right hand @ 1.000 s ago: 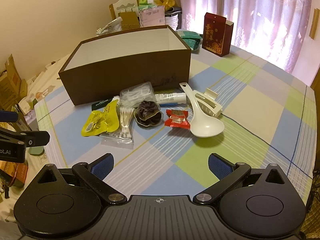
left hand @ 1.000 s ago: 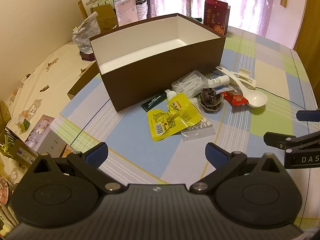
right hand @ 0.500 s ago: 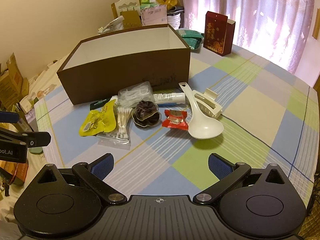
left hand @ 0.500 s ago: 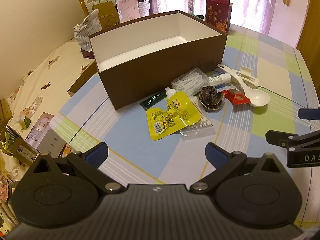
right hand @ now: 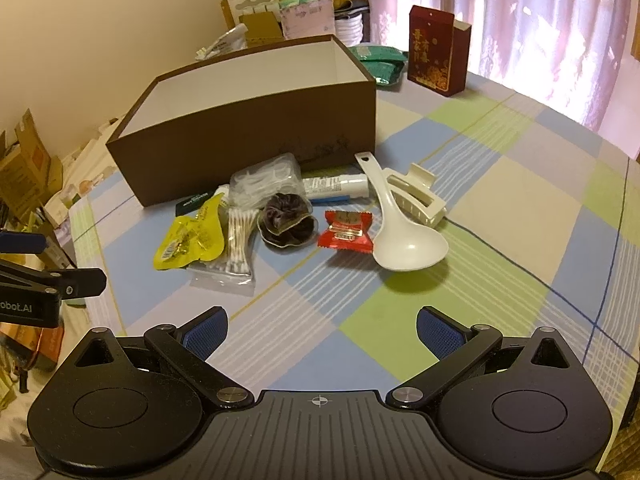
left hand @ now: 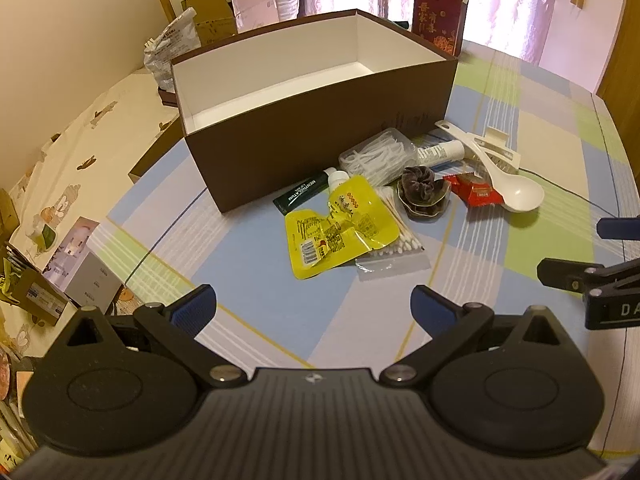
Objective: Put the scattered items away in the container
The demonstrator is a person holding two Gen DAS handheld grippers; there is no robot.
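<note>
1. Nearest the cameras, the left tool (left hand: 312, 300) and the right tool (right hand: 320, 324) both hover above the checked bench (right hand: 500, 208), each spread wide with nothing between its blue pads.
2. Just ahead lies the scatter. The yellow pouch (left hand: 336, 228) is a soft, slick sachet lying partly over the bag of cotton swabs (right hand: 240, 240); I judge both light and floppy, best pinched at a free edge or corner.
3. Beside them sits the brown scrunchie (right hand: 286, 220), soft and springy, easy to squeeze across its bulk.
4. The red candy wrapper (right hand: 346, 232) is crinkly and light; a grip across its middle should hold.
5. The white spoon (right hand: 396, 224) is rigid and smooth, its bowl nearer, its handle pointing toward the box and resting against the cream hair claw (right hand: 418, 196). The handle looks the safer hold; the bowl may slip.
6. Farther back lie the white tube (right hand: 336, 188), the clear pack of floss picks (right hand: 266, 180) and the dark green tube (left hand: 302, 196), all close to the box wall and crowded, so probably harder to reach.
7. Behind everything stands the brown box (left hand: 320, 148), open-topped; what shows of its white inside is bare.
</note>
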